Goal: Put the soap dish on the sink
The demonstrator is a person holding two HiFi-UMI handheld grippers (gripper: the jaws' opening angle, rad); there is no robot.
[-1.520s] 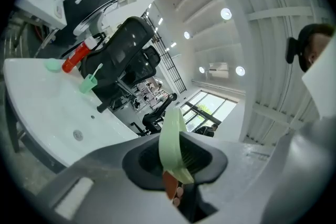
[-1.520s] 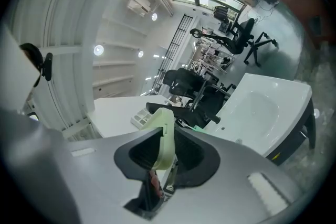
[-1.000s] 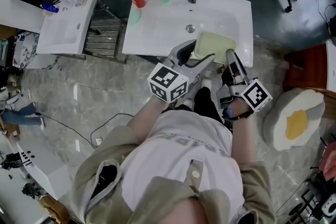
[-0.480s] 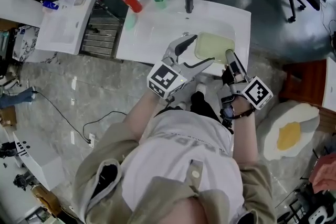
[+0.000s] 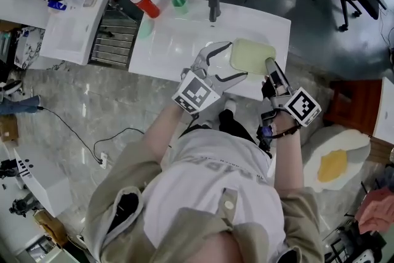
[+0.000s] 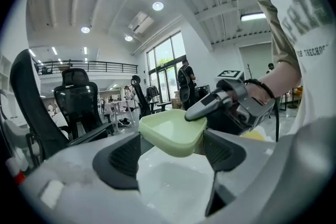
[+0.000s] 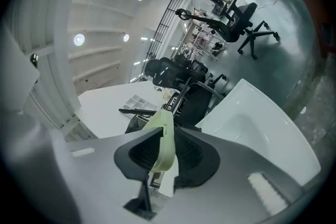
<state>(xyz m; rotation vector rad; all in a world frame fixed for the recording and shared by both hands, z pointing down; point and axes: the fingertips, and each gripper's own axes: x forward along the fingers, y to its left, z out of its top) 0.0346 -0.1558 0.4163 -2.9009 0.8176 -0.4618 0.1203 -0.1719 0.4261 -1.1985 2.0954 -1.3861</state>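
Rim of soap dish [image 5: 249,53] sits clamped in right claw [image 5: 269,63] above sink [image 5: 178,46].

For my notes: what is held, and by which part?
The right gripper holds the soap dish by its rim; the left gripper has just been opening around it.

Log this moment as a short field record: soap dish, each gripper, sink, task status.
soap dish: pale green, empty, held over the sink's right part
right gripper: jaws shut on the dish's rim
left gripper: jaws wide apart, just been opening; dish between them, not pressed
sink: white; faucet, red bottle, green cup with toothbrush at its back edge
task status: dish appears not yet set down
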